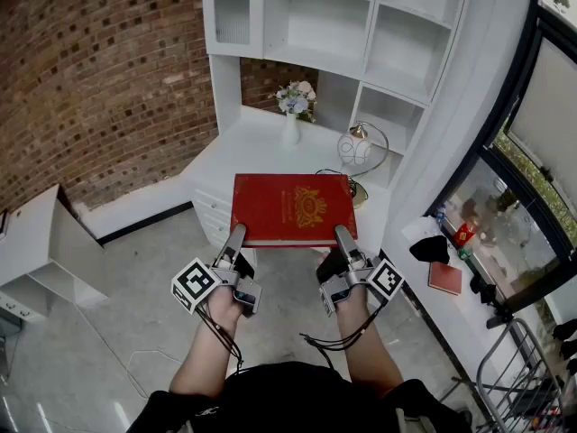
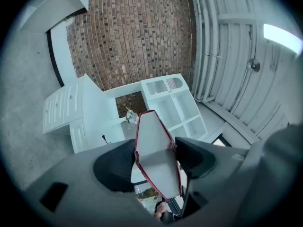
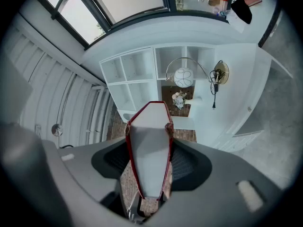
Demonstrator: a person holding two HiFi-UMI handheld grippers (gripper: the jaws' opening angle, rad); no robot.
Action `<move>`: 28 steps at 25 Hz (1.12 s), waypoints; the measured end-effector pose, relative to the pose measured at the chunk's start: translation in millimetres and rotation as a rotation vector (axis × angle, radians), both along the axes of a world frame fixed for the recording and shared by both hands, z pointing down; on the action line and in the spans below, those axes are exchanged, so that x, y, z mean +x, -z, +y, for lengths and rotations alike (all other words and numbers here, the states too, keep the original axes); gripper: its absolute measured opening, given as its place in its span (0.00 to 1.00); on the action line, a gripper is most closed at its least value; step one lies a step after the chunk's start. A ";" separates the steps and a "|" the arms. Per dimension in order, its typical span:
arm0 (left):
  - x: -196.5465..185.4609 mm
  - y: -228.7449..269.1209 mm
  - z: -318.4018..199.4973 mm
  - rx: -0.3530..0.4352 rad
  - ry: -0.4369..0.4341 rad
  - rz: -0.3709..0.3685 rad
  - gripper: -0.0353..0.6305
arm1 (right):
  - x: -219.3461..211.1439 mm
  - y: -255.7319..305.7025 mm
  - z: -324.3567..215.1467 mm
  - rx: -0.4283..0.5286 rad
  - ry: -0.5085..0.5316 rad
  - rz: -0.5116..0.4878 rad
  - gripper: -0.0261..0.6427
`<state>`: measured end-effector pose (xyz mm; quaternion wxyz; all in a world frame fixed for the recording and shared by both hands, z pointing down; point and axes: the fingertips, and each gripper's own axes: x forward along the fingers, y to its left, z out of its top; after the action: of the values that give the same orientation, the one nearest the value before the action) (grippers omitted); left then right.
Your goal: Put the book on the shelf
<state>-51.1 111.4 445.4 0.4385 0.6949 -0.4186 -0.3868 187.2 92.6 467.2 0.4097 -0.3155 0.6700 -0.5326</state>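
Shelving (image 1: pixel 361 25), white and open-fronted, across the upper frame, over a white desk (image 1: pixel 257 147) with flower vase (image 1: pixel 290 126) and lamp (image 1: pixel 356 147). At frame centre, red hardcover book (image 1: pixel 293 207), held flat in mid-air before the desk. At the two ends of its near edge, left gripper (image 1: pixel 238 233) and right gripper (image 1: pixel 343 234), both clamped across covers and page block. Probably stiff and fairly heavy, glossy cover possibly slick; best kept pinched at both corners, level.
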 end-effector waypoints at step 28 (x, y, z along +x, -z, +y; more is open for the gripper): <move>-24.7 -2.3 -4.1 -0.005 -0.017 0.017 0.46 | -25.6 3.6 -0.8 -0.006 -0.007 0.001 0.43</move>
<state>-75.8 107.3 447.6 0.4471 0.6940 -0.4100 -0.3877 161.6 91.9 463.6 0.4103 -0.3195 0.6674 -0.5331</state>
